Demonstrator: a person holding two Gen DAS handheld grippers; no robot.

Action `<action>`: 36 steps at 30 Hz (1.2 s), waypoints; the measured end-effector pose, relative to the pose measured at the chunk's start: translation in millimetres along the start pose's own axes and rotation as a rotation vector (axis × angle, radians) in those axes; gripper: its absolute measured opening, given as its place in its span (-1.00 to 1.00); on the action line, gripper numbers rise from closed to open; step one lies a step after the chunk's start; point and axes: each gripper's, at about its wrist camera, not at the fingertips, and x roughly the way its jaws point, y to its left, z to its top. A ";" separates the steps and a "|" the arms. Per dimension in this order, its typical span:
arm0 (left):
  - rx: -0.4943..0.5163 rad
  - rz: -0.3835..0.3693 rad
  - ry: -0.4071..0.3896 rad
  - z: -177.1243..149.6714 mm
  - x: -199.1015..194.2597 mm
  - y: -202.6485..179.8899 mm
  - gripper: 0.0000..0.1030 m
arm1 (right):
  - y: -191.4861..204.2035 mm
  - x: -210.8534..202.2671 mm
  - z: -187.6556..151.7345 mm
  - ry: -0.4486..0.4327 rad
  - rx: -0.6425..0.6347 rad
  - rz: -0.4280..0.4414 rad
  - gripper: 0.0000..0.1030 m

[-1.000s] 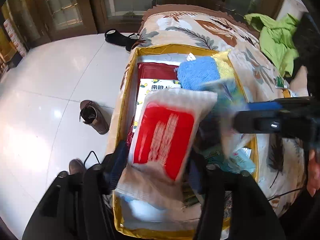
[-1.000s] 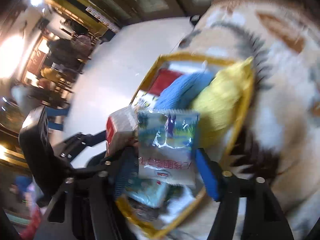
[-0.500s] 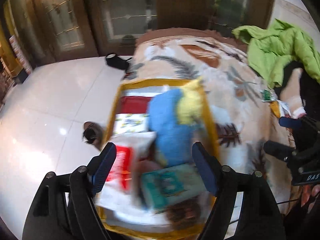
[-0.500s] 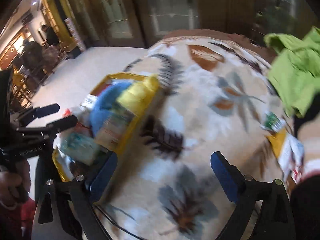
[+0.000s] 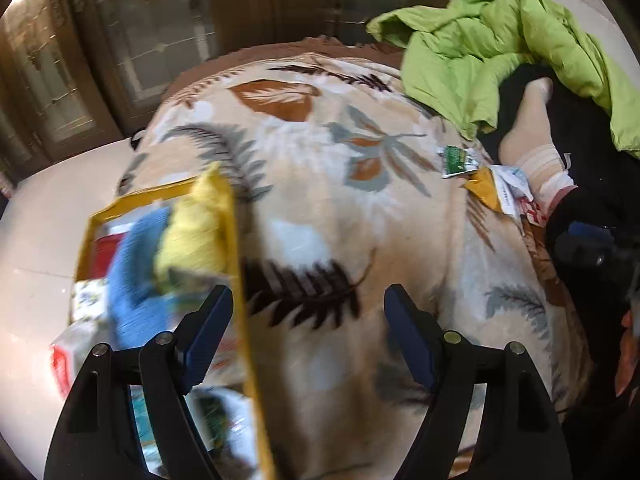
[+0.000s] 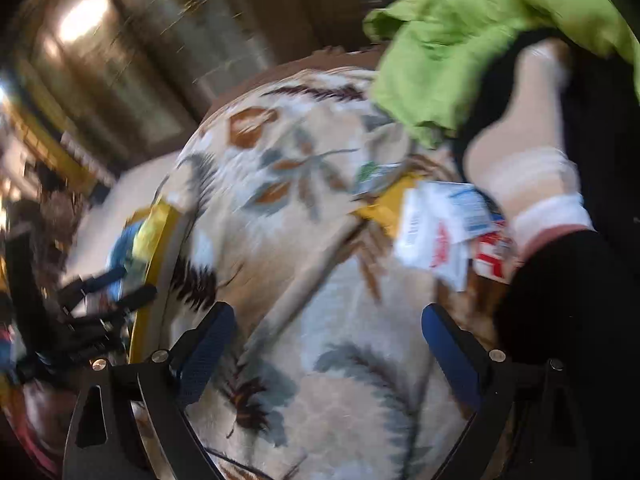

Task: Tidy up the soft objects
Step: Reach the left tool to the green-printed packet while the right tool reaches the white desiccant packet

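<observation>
Left wrist view: left gripper (image 5: pixel 308 312) jaws wide apart, empty, above the leaf-print blanket (image 5: pixel 320 184).
Right gripper (image 6: pixel 328 332): jaws spread, empty.
Packets (image 6: pixel 440 228): loose pile, far right on blanket beside socked foot (image 6: pixel 520 152); judged light, crinkly, slippery; pinch a flat edge.
Yellow-rimmed box (image 5: pixel 236 240): left; holds blue cloth (image 5: pixel 132 272), yellow cloth (image 5: pixel 196 228), pouches.
</observation>
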 end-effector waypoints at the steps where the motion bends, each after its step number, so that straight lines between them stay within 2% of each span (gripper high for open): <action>1: 0.005 -0.010 0.003 3.5 4.6 -6.0 0.52 | -12.0 -1.7 4.3 -0.002 0.042 0.009 0.87; 7: 0.034 -0.067 0.024 29.9 33.0 -39.5 0.51 | -50.6 6.3 27.4 0.022 0.219 0.117 0.87; 10: 0.075 -0.111 0.023 48.9 47.2 -60.3 0.51 | -64.7 11.4 38.4 0.022 0.317 0.194 0.87; 13: 0.117 -0.160 0.012 64.2 58.6 -77.2 0.51 | -78.4 15.4 45.6 0.010 0.403 0.232 0.87; 16: 0.189 -0.192 0.008 77.1 74.6 -97.7 0.51 | -89.9 21.1 47.9 0.009 0.464 0.241 0.87; 20: 0.345 -0.244 -0.003 89.1 91.8 -127.7 0.52 | -98.4 28.4 49.2 0.007 0.499 0.236 0.87; 23: 0.430 -0.257 0.005 95.1 101.6 -142.7 0.52 | -105.5 38.0 49.7 0.013 0.551 0.254 0.90; 28: 0.493 -0.319 0.049 101.8 119.3 -155.2 0.52 | -113.6 56.8 51.4 0.035 0.625 0.251 0.91; 31: 0.526 -0.318 0.064 104.1 129.8 -160.9 0.52 | -117.3 65.0 49.3 0.049 0.658 0.237 0.91; 36: 0.486 -0.367 0.061 116.1 140.7 -158.4 0.52 | -127.7 76.6 46.2 0.032 0.773 0.230 0.91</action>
